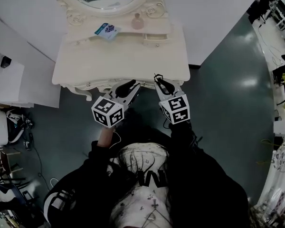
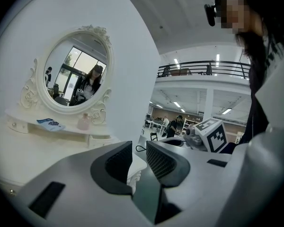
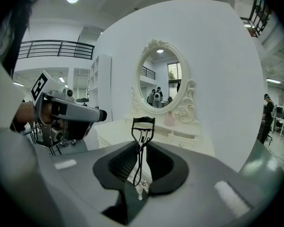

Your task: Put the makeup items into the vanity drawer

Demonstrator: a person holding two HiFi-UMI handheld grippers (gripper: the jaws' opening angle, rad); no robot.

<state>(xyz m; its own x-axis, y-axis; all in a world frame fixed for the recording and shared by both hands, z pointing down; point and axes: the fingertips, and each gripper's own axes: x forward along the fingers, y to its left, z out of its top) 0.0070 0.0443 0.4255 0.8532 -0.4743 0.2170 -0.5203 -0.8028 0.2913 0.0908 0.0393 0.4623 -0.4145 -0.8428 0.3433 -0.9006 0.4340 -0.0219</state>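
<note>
Right tongs [image 3: 139,157]: closed on a black metal eyelash curler [image 3: 143,135]. Its thin looped handles sit between the pads, with the curved clamp head upright above them. It is held at the 6 o'clock edge of the cream vanity worktop [image 1: 123,61].

Left tongs [image 2: 138,157]: narrowly parted, nothing between.

Rear shelf [image 1: 126,30]: pink bottle [image 1: 137,21] at 12 o'clock; blue-printed packet [image 1: 107,30] at 11 o'clock, print unreadable.

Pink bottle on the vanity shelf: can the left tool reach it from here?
Probably yes. The left tool is empty with jaws apart, and the vanity top between it and the pink bottle lies bare.
</note>
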